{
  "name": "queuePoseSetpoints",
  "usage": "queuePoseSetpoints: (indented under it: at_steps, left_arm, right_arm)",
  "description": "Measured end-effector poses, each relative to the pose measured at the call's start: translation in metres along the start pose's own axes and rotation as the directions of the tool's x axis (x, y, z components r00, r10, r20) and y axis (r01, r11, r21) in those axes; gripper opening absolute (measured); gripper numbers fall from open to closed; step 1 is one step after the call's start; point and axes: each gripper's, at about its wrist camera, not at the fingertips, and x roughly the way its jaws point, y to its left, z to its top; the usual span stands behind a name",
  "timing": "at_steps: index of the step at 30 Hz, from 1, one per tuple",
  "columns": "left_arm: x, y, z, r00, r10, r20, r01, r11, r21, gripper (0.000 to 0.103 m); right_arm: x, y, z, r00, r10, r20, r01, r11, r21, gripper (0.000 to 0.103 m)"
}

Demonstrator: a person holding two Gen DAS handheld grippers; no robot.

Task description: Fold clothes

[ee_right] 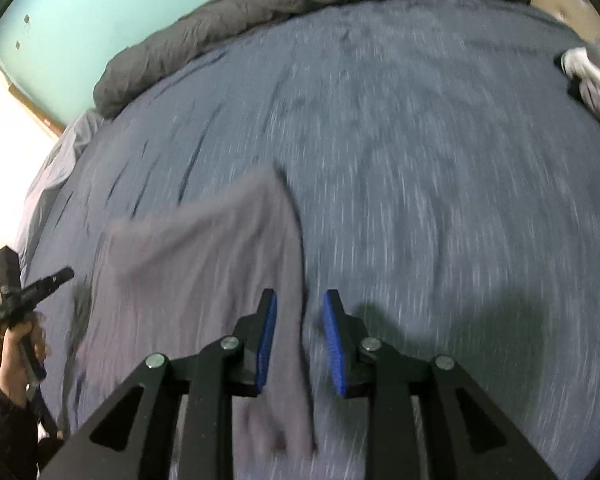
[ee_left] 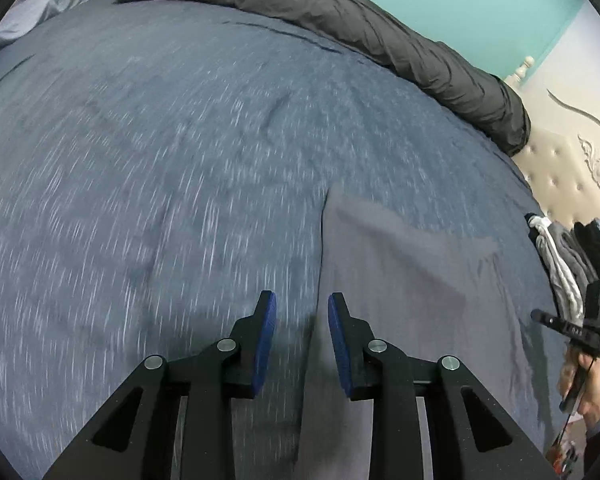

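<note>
Garment [ee_left: 400,280]: grey, lower right of left view, flat on bed [ee_left: 160,160] | Left tool [ee_left: 302,312], right tool [ee_right: 299,312]: both released, nothing pinched | Handling: soft, light, limp; you'd best pinch corners or hem.

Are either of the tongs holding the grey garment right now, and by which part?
Nothing is held. Both the left tongs and right tongs stand open above the grey garment, pads clear of the cloth.
</note>
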Motion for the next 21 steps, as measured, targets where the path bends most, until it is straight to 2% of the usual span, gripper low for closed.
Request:
queuePoseSetpoints:
  at_steps: [5, 12, 13, 14, 17, 21]
  left_arm:
    - [-0.006, -0.002, -0.02, 1.0, 0.002, -0.005, -0.003, 1.0, -0.012, 0.03]
    - [0.001, 0.003, -0.047, 0.998, 0.004, -0.062, -0.004, 1.0, -0.005, 0.03]
    - [0.002, 0.004, -0.048, 0.998, 0.002, -0.067, -0.002, 1.0, -0.005, 0.03]
    - [0.003, 0.005, -0.049, 0.998, 0.002, -0.07, -0.002, 1.0, -0.005, 0.03]
    - [0.004, 0.006, -0.049, 0.997, -0.002, -0.071, 0.001, 1.0, -0.002, 0.03]
    - [0.002, 0.012, -0.055, 0.997, -0.013, -0.077, 0.012, 1.0, -0.015, 0.03]
  right_arm:
    - [-0.009, 0.012, -0.028, 1.0, -0.008, -0.008, 0.008, 0.999, -0.034, 0.024]
    - [0.009, 0.02, -0.045, 0.994, -0.057, -0.097, 0.052, 0.997, -0.056, 0.023]
    - [0.011, 0.02, -0.046, 0.993, -0.059, -0.101, 0.054, 0.997, -0.06, 0.02]
    - [0.013, 0.02, -0.048, 0.992, -0.07, -0.104, 0.063, 0.995, -0.071, 0.012]
    - [0.013, 0.02, -0.049, 0.991, -0.097, -0.094, 0.09, 0.993, -0.078, 0.002]
    - [0.001, 0.007, -0.047, 0.994, -0.096, -0.051, 0.095, 0.995, -0.023, 0.0]
